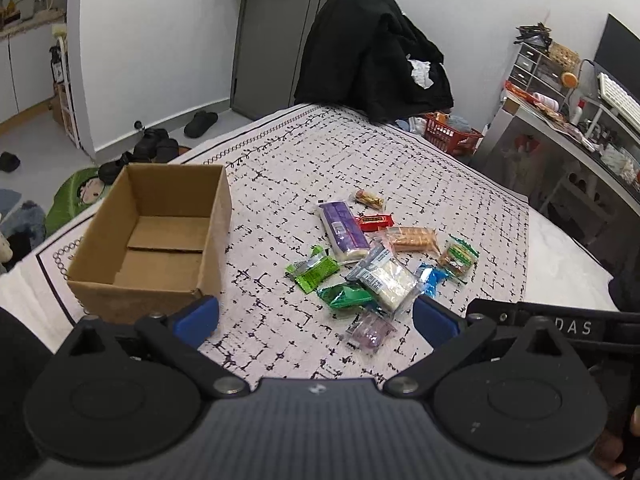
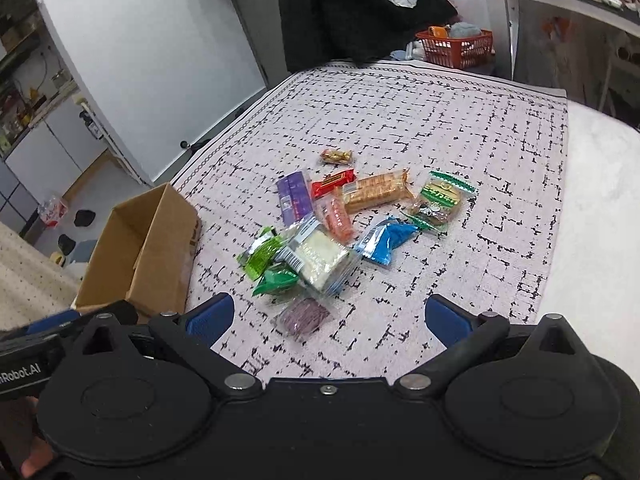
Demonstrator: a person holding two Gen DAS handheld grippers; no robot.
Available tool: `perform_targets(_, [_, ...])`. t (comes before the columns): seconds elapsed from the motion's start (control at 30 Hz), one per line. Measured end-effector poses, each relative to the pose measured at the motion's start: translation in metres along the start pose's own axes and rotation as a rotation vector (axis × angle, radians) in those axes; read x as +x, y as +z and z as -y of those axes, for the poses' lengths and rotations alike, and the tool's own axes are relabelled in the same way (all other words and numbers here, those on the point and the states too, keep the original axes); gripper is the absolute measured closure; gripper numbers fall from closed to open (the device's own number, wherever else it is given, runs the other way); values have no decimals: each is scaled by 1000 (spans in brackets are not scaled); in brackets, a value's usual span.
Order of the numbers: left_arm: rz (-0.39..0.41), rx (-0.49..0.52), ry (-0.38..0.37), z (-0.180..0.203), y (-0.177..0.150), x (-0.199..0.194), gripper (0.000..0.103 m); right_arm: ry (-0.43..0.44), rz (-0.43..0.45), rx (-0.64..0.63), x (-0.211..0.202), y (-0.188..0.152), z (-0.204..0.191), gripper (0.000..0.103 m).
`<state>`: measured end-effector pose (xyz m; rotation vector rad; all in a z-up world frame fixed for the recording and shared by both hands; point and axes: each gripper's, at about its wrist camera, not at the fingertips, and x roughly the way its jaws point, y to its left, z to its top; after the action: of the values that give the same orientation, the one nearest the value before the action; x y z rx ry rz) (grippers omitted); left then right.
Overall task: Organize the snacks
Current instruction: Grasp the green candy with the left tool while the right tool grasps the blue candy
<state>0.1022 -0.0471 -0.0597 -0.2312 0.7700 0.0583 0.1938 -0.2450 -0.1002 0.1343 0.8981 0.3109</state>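
Cardboard box point(image 1: 154, 236) sits empty left of the snack pile point(image 1: 376, 256). Both grippers hover spread wide, holding nothing; the right gripper point(image 2: 326, 316) is nearest the purple packet point(image 2: 306, 316), just ahead between its fingers

We've got an open cardboard box point(image 1: 160, 240) sitting upright and empty on the patterned cloth, and off to its right a loose pile of snacks. There's a long purple pack point(image 1: 343, 229), a red bar point(image 1: 375, 222) beside it, a clear sleeve of crackers point(image 1: 412, 239), a lime-green packet point(image 1: 314, 269), a dark green one point(image 1: 347, 295), a clear pack of pale squares point(image 1: 386, 278), a blue packet point(image 1: 430, 276), and nearest us a small purple pouch point(image 1: 370, 332) lying apart.
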Motion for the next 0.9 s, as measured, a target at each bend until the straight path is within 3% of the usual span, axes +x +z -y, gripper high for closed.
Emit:
perform_targets(0.13, [-18, -38, 12, 0, 0, 15, 0, -3, 3, 39, 9, 4, 12, 2])
perform_targets(0.33, [-53, -59, -31, 7, -4, 37, 2, 63, -35, 131, 28, 4, 29, 7])
perform_targets(0.4, [-56, -54, -43, 11, -6, 44, 4, 69, -51, 162, 36, 3, 35, 23])
perform_targets(0.5, [-81, -58, -49, 16, -8, 58, 13, 52, -66, 229, 45, 2, 45, 31])
perform_targets(0.67, [-133, -89, -63, 19, -10, 79, 29, 74, -78, 262, 62, 6, 49, 32])
perform_targets(0.9, [-168, -145, -49, 17, -5, 108, 36, 68, -74, 361, 89, 16, 62, 32])
